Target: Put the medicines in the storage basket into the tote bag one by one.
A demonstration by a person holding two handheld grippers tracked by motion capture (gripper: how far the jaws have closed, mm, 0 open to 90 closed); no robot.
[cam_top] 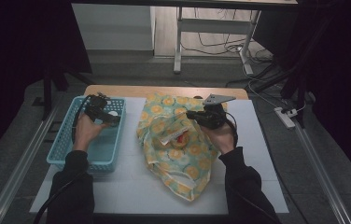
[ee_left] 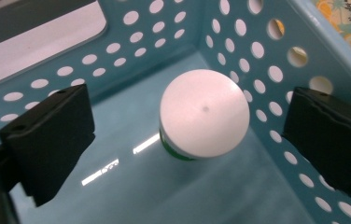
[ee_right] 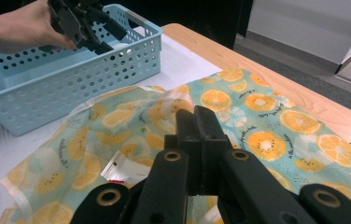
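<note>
Bag's [ee_right: 267,121] packet [ee_right: 122,169] mostly hidden

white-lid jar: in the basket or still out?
In. The white-lid jar stands upright on the blue basket floor, between the open left claw.

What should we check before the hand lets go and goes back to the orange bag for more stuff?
1. White-lidded jar stands upright in the blue basket: ok.
2. Left gripper jaws open, clear of the jar: ok.
3. Right gripper pinches the orange-print bag edge: shut, but whether it grips the cloth, cannot tell.
4. Bag mouth open, packet showing inside: ok.
5. Room left in the basket: ok.
</note>
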